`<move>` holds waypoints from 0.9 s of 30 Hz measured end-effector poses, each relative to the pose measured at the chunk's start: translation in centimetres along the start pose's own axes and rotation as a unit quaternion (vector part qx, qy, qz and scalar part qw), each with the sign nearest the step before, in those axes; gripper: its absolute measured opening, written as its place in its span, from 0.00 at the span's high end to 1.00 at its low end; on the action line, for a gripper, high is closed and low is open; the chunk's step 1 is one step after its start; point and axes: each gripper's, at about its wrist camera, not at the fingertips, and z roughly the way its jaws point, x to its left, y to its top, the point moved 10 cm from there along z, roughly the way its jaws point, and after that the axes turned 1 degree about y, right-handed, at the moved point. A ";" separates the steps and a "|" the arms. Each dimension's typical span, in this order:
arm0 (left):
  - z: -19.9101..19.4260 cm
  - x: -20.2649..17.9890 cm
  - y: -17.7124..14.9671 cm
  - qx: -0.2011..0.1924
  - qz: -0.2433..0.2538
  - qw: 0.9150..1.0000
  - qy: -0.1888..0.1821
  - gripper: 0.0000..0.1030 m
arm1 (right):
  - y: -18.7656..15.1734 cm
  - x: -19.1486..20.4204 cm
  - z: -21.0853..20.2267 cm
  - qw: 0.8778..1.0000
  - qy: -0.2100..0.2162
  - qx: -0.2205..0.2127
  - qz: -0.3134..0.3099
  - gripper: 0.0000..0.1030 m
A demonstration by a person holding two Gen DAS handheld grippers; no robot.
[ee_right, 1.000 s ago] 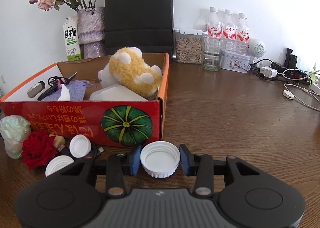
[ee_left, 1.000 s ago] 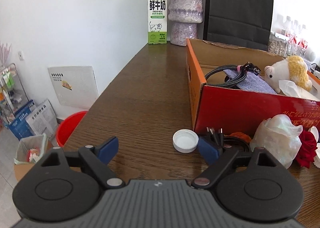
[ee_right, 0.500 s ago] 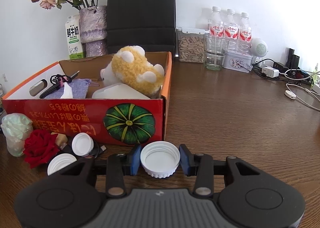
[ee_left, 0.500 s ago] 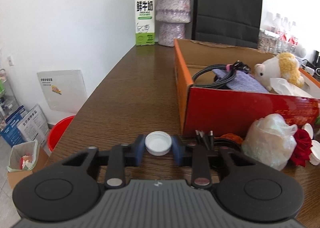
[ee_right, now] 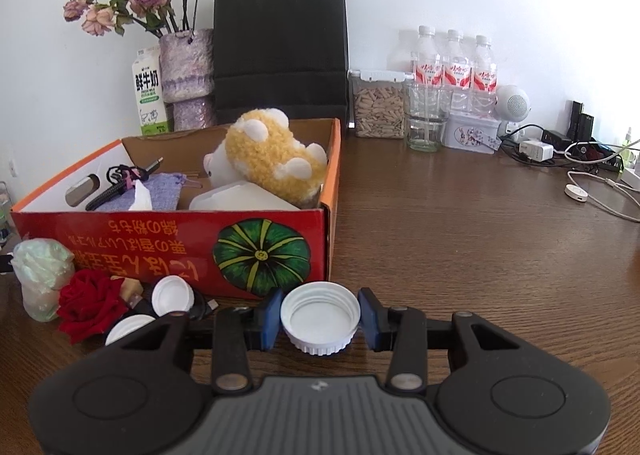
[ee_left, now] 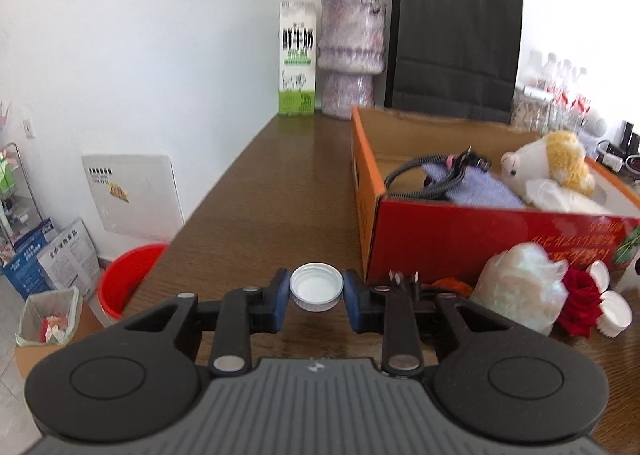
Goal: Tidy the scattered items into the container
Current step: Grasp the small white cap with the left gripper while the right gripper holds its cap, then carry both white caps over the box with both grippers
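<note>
Left claw [ee_left: 316, 294] level, clamping a small white cap [ee_left: 316, 287]; right claw [ee_right: 319, 318] level, clamping a larger cap [ee_right: 319, 317].

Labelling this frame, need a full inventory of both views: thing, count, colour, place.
box: 1, red-orange, table left
plush: 1, yellow-white, in box
pouch: 1, lilac, in box
cable: 1, black, in box
caps: 4, white; two gripped, two by the rose
rose: 1, red, before box
wrapped bundle: 1, pearly, before box
milk carton: 1, white-green, back
vase: 1, lilac, back
bag: 1, black, back
bottles: 3, clear, back right
jar: 1, clear, back
left gripper: shut on small cap
right gripper: shut on large cap
</note>
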 end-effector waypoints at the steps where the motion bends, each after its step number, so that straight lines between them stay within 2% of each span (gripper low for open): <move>1: -0.5 0.0 0.4 -0.008 0.000 1.000 0.000 0.72 | 0.0 0.1 -0.3 1.000 -0.002 -0.005 -0.001 0.62; 8: -3.8 -1.5 4.3 -0.069 0.000 0.997 -0.022 0.72 | 1.9 1.0 -4.6 0.998 0.008 -0.066 0.008 0.62; 16: -3.5 -8.4 9.4 -0.111 0.027 0.990 -0.077 0.72 | 8.6 7.2 -5.9 0.989 0.063 -0.132 -0.025 0.62; 19: -1.9 -10.4 11.1 -0.120 0.021 0.990 -0.078 0.72 | 11.3 10.0 -4.8 0.986 0.079 -0.146 -0.032 0.62; 22: 0.5 -10.7 11.7 -0.132 -0.005 0.990 -0.050 0.72 | 13.4 11.6 -2.7 0.984 0.086 -0.152 -0.019 0.62; 24: 2.6 -10.6 10.7 -0.117 -0.028 0.991 -0.053 0.72 | 13.8 12.1 -0.7 0.985 0.079 -0.151 -0.007 0.62; 26: 4.3 -11.0 9.4 -0.088 -0.005 0.995 -0.055 0.72 | 12.7 12.2 1.3 0.987 0.085 -0.136 0.002 0.62; 27: 4.5 -10.8 9.1 -0.087 -0.002 0.995 -0.053 0.72 | 12.1 12.3 2.1 0.988 0.086 -0.125 -0.007 0.62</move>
